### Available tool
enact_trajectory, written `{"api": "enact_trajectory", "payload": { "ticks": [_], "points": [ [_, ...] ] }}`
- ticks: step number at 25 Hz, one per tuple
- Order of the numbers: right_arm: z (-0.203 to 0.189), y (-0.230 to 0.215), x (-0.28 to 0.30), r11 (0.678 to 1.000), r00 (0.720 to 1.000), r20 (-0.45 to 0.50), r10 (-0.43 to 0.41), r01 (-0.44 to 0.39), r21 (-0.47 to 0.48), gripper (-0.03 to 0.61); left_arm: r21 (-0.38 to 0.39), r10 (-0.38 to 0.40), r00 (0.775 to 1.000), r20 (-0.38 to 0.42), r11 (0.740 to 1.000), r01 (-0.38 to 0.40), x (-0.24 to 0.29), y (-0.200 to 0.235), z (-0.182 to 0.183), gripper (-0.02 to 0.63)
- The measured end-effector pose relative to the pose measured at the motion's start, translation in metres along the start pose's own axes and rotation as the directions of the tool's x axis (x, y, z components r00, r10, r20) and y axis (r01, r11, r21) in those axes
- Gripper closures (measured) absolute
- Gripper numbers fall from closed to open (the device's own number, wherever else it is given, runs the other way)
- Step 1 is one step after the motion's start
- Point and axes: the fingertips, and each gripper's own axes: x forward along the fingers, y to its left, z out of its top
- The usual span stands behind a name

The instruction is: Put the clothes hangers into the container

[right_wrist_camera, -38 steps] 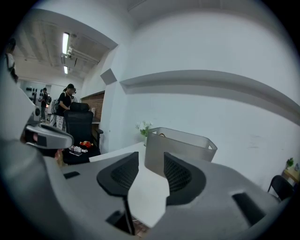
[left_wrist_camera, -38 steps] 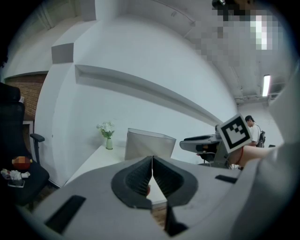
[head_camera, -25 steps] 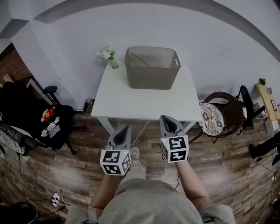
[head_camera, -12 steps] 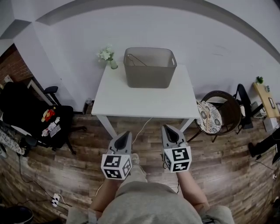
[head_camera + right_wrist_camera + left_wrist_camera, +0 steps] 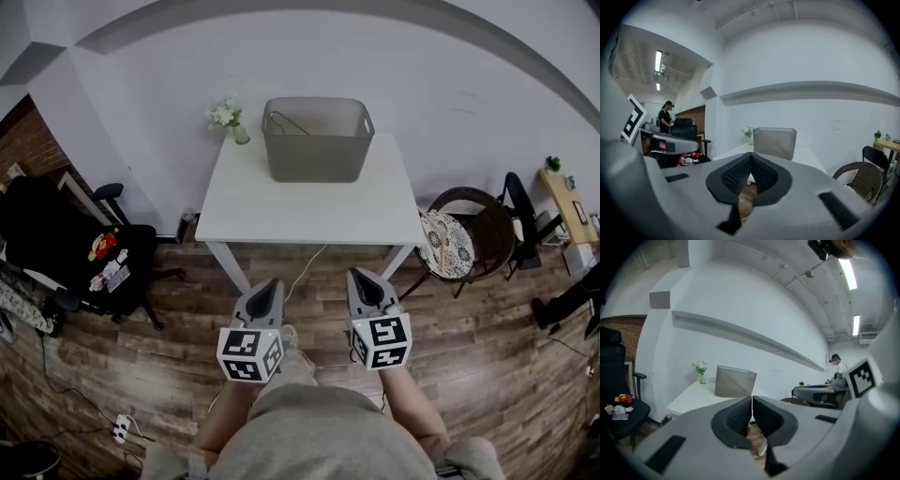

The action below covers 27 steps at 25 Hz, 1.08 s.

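I'm pulling back: the table is sliding farther ahead of both jaws. The left gripper and right gripper are fully closed, empty. A hanger is lying inside the container, well ahead, so the job is probably wrapping up.

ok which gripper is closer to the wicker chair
Right. The right gripper is held over the floor just left of the wicker chair in the head view. The left gripper is further left, on the far side of the right one.
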Motion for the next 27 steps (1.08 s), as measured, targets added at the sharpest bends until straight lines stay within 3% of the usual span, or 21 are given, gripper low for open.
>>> {"api": "enact_trajectory", "payload": {
  "ticks": [27],
  "points": [
    [0.014,0.0,-0.007,1.0,0.999,0.053,-0.013,0.012,0.014,0.578,0.009,-0.027,1.0,0.004,1.0,0.027,-0.001,-0.004,0.005,0.604]
  ]
}}
